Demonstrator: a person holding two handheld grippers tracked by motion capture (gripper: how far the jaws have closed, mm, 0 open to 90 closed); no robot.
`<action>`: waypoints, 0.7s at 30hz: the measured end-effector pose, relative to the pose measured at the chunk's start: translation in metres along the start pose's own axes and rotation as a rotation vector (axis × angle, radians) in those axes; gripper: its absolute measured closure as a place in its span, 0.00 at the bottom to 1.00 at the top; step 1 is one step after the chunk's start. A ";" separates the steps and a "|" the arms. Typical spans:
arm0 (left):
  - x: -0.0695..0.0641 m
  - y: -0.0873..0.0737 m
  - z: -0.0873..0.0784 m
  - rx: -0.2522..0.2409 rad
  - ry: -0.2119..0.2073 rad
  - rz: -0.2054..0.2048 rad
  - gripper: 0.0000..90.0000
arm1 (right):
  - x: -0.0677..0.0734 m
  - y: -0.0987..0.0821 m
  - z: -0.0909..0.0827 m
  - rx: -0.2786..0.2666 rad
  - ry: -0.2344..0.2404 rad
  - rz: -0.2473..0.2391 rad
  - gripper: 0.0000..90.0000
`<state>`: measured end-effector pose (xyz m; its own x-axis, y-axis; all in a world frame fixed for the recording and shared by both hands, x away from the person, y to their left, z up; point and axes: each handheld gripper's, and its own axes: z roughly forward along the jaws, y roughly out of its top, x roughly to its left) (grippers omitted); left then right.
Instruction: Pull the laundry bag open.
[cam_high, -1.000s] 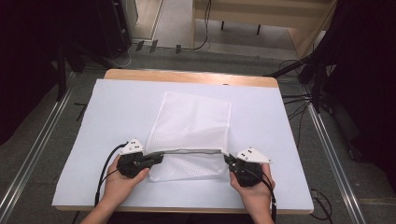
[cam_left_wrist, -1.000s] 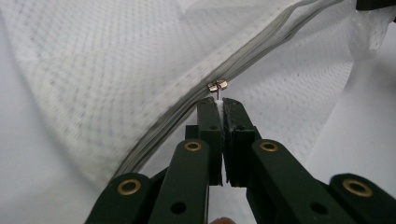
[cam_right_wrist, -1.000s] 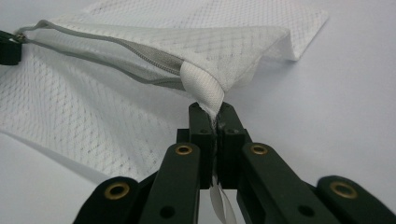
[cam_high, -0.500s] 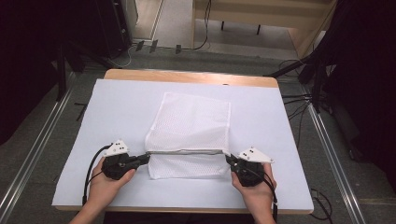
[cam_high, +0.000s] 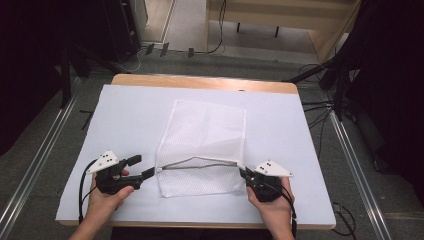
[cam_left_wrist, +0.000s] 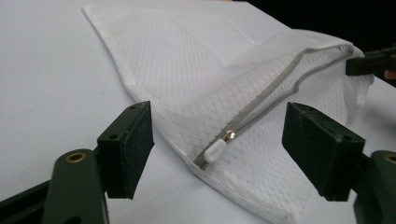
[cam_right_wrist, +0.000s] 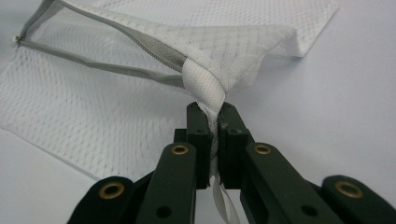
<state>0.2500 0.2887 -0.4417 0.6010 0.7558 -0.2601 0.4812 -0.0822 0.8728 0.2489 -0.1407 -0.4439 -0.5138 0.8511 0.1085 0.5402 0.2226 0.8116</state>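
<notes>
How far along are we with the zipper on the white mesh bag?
Done: the grey zipper on the white mesh laundry bag looks run to its left end, with the white pull tab sitting at the bag's corner. In hand: the right claw pinches the bag's right edge, while the left claw is open around the tab without touching it. Left: likely just releasing the right edge.

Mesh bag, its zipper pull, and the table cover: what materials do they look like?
Mesh bag: white synthetic netting, matte; fine perforated weave shows. Zipper pull: white tab, likely plastic, smooth, on a shiny metal slider. Table cover: pale sheet, matte, possibly paper or plastic; wood edge shows beyond it.
</notes>
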 end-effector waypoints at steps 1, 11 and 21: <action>0.002 0.000 -0.002 -0.008 0.000 -0.004 0.25 | 0.000 0.000 -0.001 -0.001 0.006 0.002 0.93; 0.009 0.002 -0.017 -0.058 0.013 -0.027 0.10 | -0.006 0.000 -0.010 -0.048 0.008 0.019 0.22; 0.024 -0.001 -0.040 -0.115 0.026 -0.053 0.00 | -0.032 -0.005 -0.031 -0.129 -0.017 0.049 0.07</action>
<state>0.2384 0.3324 -0.4325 0.5592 0.7736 -0.2981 0.4349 0.0324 0.8999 0.2420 -0.1834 -0.4338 -0.4763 0.8679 0.1410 0.4739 0.1183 0.8726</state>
